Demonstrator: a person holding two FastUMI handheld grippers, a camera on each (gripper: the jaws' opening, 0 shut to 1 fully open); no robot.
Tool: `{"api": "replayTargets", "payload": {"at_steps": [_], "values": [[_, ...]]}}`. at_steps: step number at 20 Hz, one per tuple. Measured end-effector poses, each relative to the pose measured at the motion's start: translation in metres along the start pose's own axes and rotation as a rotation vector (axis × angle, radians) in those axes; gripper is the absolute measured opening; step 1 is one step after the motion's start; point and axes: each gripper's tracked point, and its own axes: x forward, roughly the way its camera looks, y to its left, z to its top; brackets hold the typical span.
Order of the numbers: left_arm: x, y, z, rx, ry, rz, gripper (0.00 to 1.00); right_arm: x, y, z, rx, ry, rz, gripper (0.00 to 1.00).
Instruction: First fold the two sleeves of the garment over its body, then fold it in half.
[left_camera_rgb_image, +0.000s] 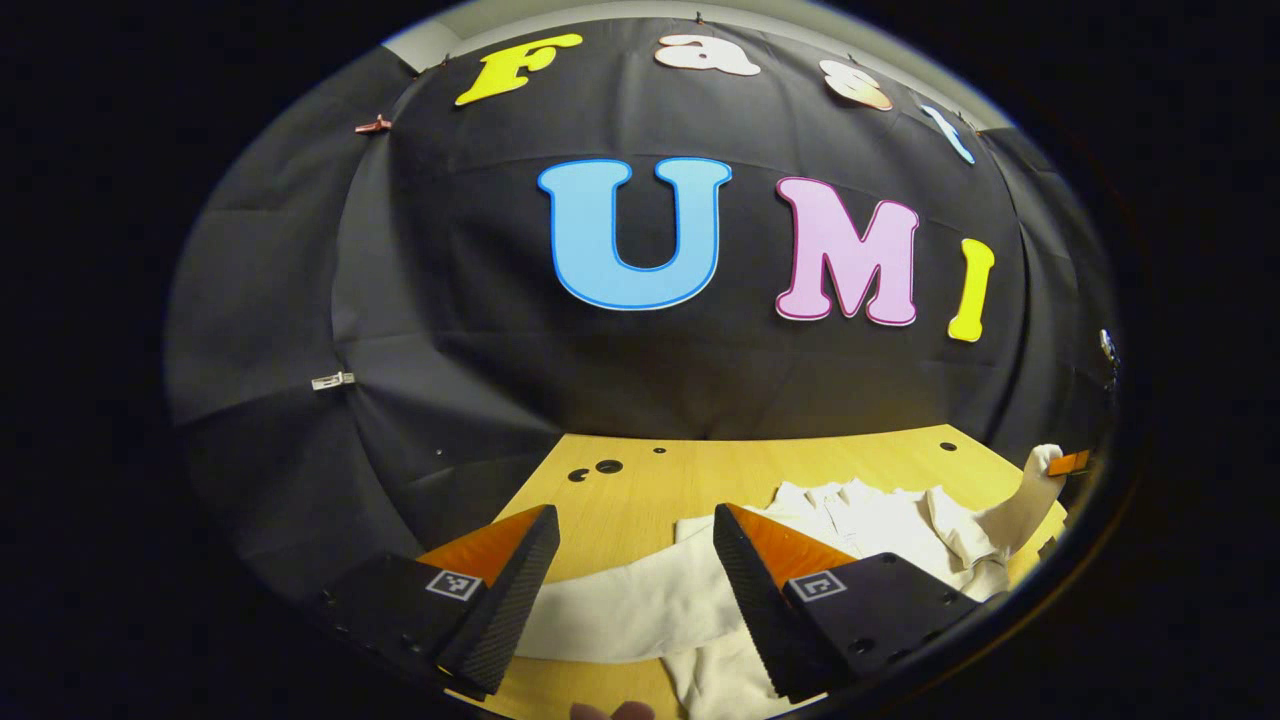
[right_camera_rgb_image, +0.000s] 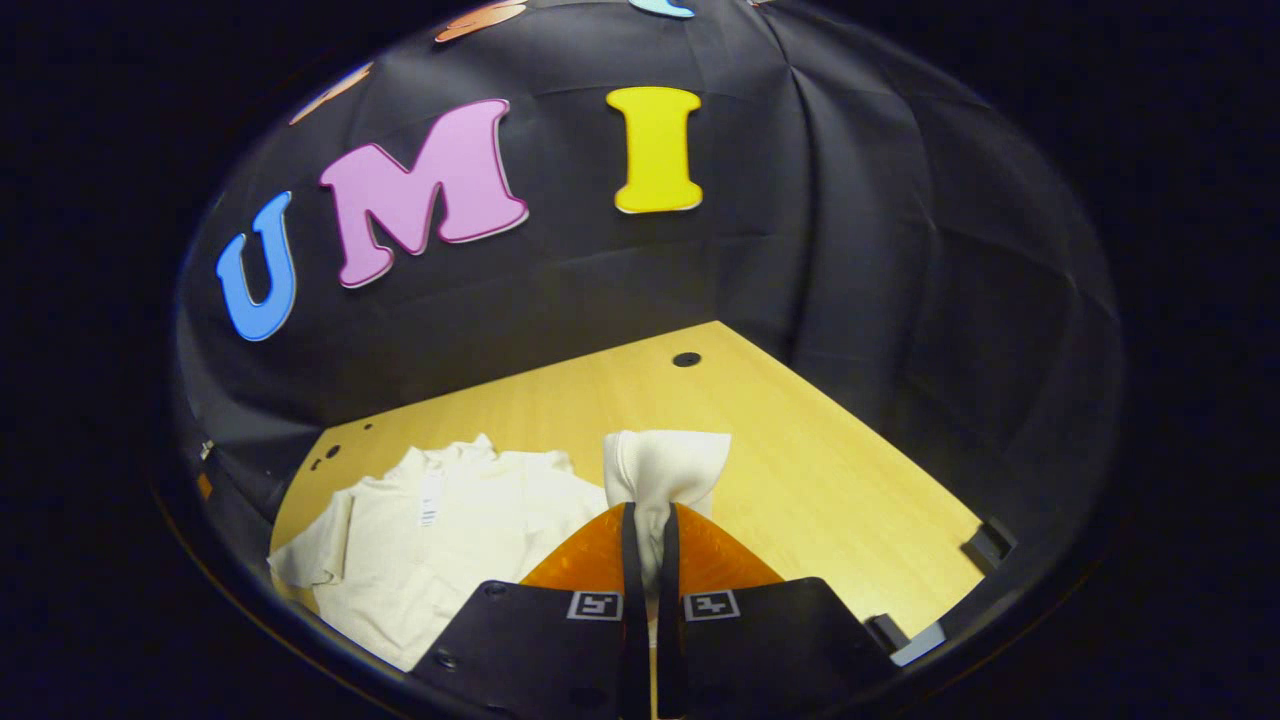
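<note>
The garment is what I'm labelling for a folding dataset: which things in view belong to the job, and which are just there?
Part of the job:
- garment, cream, lying on the table
- its sleeve, lifted
- right gripper, shut on the sleeve
- left gripper, open above the other sleeve

Just there:
- wooden table
- black cloth wall

The table (right_camera_rgb_image: 800, 470) has lots of bare wood to the right of the shirt (right_camera_rgb_image: 440, 540) and behind it, so a gripper could go there. The black wall (right_camera_rgb_image: 850, 250) stands close behind the table and along its right side and blocks the way. The left gripper (left_camera_rgb_image: 636, 590) is wide open above a sleeve (left_camera_rgb_image: 620, 605), with bare wood in front.
</note>
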Motion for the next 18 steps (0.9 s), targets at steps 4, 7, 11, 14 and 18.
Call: {"api": "replayTargets", "payload": {"at_steps": [4,7,11,14,18], "values": [[-0.003,0.026,-0.014,-0.012,0.023,0.017,0.95,0.001,0.077,-0.008,-0.02,0.014,0.123,0.07],[-0.007,0.049,-0.026,-0.028,0.04,0.046,0.95,0.006,0.133,-0.018,-0.011,0.037,0.201,0.07],[-0.01,0.081,-0.045,-0.036,0.068,0.087,0.95,0.011,0.198,-0.037,-0.011,0.076,0.286,0.07],[-0.009,0.106,-0.066,-0.057,0.101,0.111,0.95,0.02,0.242,-0.061,-0.046,0.117,0.333,0.07],[-0.006,0.136,-0.094,-0.07,0.141,0.152,0.95,0.03,0.285,-0.098,-0.077,0.182,0.371,0.07]]}}
